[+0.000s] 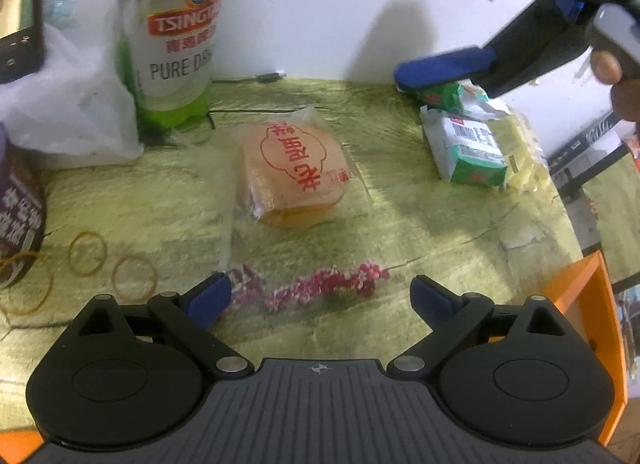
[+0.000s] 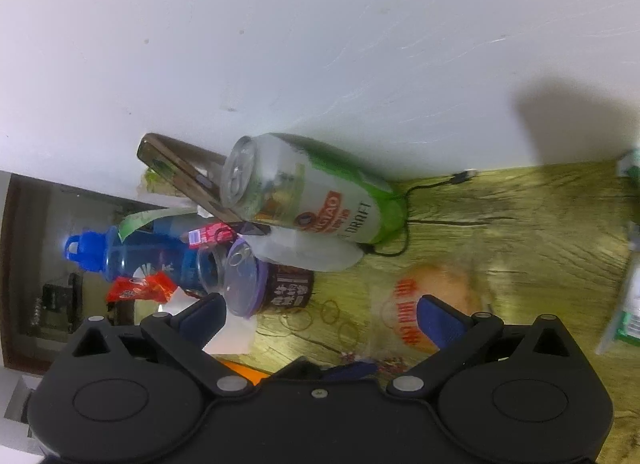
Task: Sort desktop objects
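Yellow-green wood-grain tabletop (image 1: 420, 224) against a white wall (image 1: 320, 4). Wrapped pastry (image 1: 294, 172) mid-table, long axis running near-to-far. Pink flower sprig (image 1: 328, 284) lying crosswise between the spread fingers of the left gripper (image 1: 322, 298). Right gripper (image 2: 320, 320) likewise spread, empty.

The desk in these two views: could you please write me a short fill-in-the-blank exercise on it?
1. The beer can stands against the ___ wall.
2. The wrapped pastry bears ___ lettering.
3. The left gripper is ___, just before the pink flower sprig.
4. Loose ___ bands lie left of it.

Missing: white; red; open; rubber
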